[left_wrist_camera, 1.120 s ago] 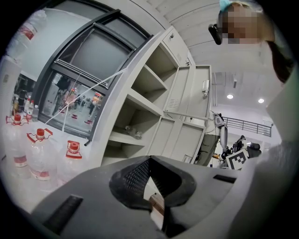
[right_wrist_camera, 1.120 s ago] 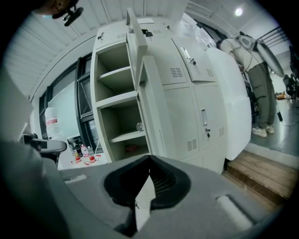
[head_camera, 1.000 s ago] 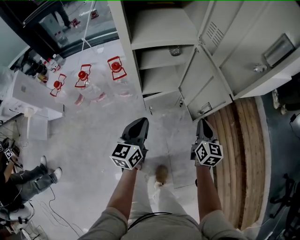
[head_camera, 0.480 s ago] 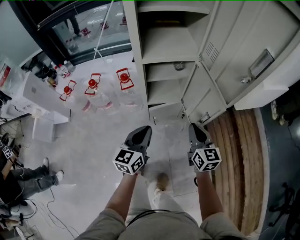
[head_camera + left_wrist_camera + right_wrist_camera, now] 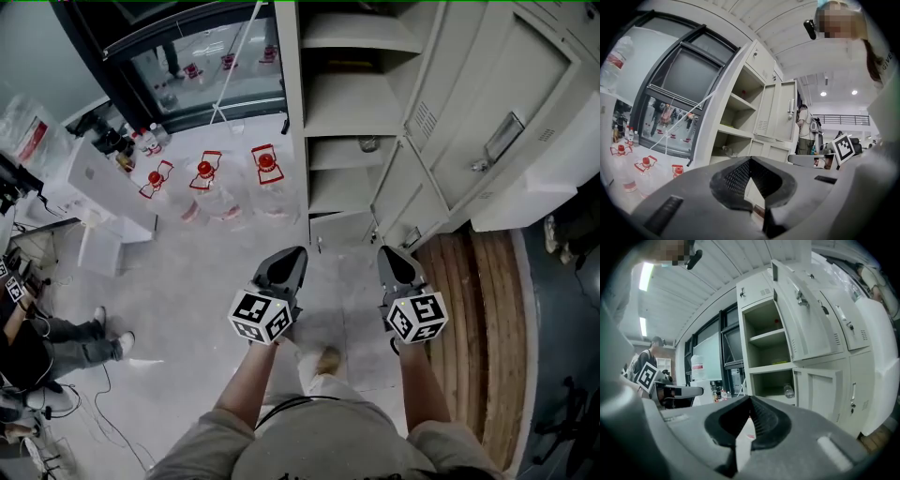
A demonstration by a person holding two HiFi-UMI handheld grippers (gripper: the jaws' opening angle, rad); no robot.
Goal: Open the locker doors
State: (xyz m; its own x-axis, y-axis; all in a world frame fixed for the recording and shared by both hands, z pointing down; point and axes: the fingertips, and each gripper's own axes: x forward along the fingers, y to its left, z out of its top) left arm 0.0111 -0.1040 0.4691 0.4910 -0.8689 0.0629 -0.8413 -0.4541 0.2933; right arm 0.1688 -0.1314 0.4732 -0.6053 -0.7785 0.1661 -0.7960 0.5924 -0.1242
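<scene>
Locker (image 5: pixel 469 56) fills the head view from 12 to 2 o'clock. Its left column is open, shelves (image 5: pixel 352 103) showing, and the open doors (image 5: pixel 422 112) are swung toward 1 o'clock. The next door (image 5: pixel 534 84), at 2 o'clock, is shut, with its handle (image 5: pixel 503 139) on its face.

The left gripper (image 5: pixel 291 258) and right gripper (image 5: pixel 391 258) hang side by side over the floor (image 5: pixel 206 272), at 6 o'clock from the locker and well apart from it. Both claws are pressed together with nothing between them, as each gripper view shows.

The step looks like the approach to the shut door. The right gripper is nearer, so it should probably go toward 1 to 2 o'clock. Its jaws should spread before they reach the handle, not at it. It should pinch the handle squarely, then draw the door along its hinge arc, not straight back. The open doors stand partly in the way, so the approach should pass outside them. The left gripper should stay clear at 9 o'clock.
</scene>
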